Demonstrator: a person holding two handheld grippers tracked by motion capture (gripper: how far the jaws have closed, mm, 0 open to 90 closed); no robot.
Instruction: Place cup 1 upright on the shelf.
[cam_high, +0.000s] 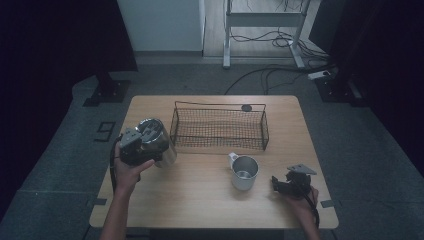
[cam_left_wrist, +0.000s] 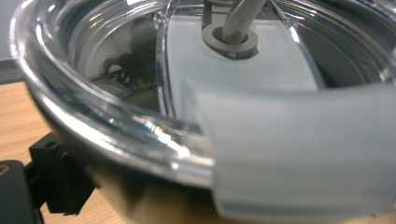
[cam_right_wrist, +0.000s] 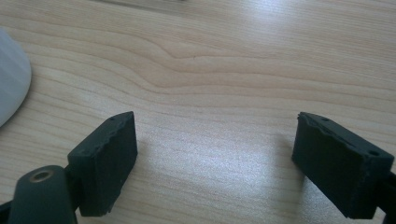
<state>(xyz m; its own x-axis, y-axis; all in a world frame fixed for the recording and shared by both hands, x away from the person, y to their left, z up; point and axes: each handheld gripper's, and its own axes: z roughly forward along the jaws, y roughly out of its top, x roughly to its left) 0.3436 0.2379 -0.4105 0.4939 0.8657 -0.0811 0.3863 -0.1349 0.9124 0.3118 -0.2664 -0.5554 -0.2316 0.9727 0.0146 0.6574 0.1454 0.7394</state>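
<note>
High view, from the left: the left gripper (cam_high: 136, 145) holds a steel tumbler (cam_high: 156, 140) with a clear lid, tilted and lifted just off the table (cam_high: 200, 200) near its left edge. In the left gripper view the lid's clear rim (cam_left_wrist: 116, 121) and a frosted, tab-like part (cam_left_wrist: 299, 154) come up close, so the jaws stand spread on the tumbler's wide top (where each pad bears I cannot tell).

By the look of it, the tumbler is stiff, fairly weighty for its size and smooth-walled, so it could slip or swing in a grip set high on it. A hold lower on the body, or squarely across the rim, would likely be steadier. The plastic lid may pop loose if it takes all the load.

Just to the right of the tumbler stands a wire basket (cam_high: 220, 127), its near-left corner close by, with a small dark disc (cam_high: 246, 107) behind it. A metal mug (cam_high: 244, 172) stands in front of the basket, handle to the back-left. Between tumbler and mug lies bare wood, the best room for a set-down.

Far right, the right gripper (cam_high: 280, 184) rests low near the table's front right corner. Its jaws stand apart with nothing between them, over bare wood (cam_right_wrist: 215, 140) in the right gripper view.
</note>
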